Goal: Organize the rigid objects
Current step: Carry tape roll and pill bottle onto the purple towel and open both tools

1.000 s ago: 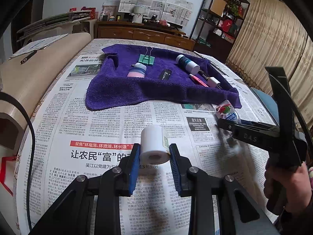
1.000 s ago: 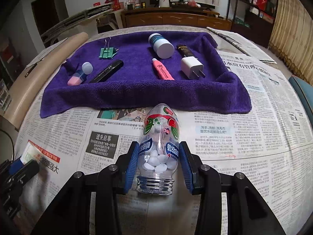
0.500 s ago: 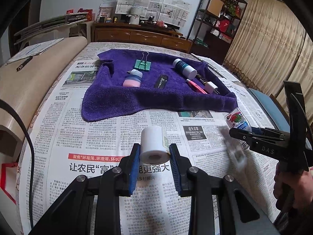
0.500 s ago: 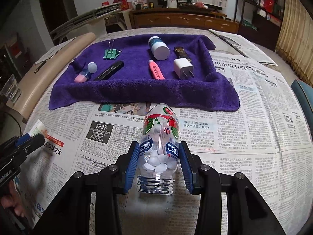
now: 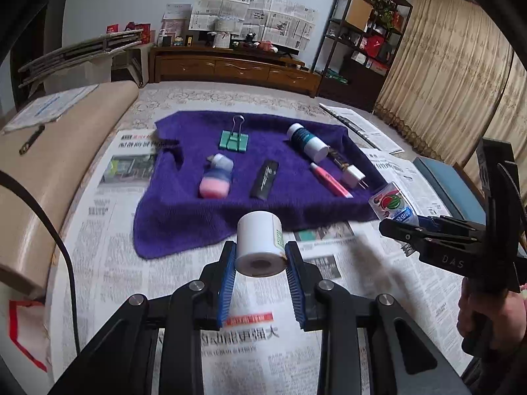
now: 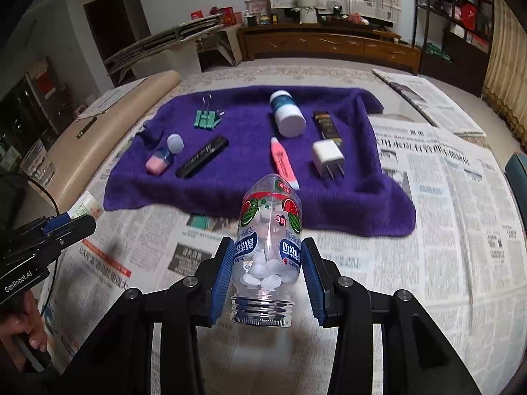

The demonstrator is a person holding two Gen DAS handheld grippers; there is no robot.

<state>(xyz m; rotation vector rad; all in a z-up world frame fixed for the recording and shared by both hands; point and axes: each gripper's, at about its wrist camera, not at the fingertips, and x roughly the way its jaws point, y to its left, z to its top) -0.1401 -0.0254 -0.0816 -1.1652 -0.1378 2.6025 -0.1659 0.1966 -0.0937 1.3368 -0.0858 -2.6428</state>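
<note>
My left gripper is shut on a white paper roll, held above the newspaper just in front of the purple towel. My right gripper is shut on a clear candy bottle with a watermelon label, also lifted near the towel's front edge. On the towel lie a green binder clip, a pink and blue small bottle, a black stick, a pink highlighter, a white charger plug and a white-capped blue bottle.
Newspaper sheets cover the table around the towel. A beige cushion runs along the left side. A glass stands off the left edge. A wooden cabinet and shelves are behind. A hand holds the right gripper.
Both grippers have risen with the roll and the candy bottle in them. The towel now looks farther below and ahead of them.
</note>
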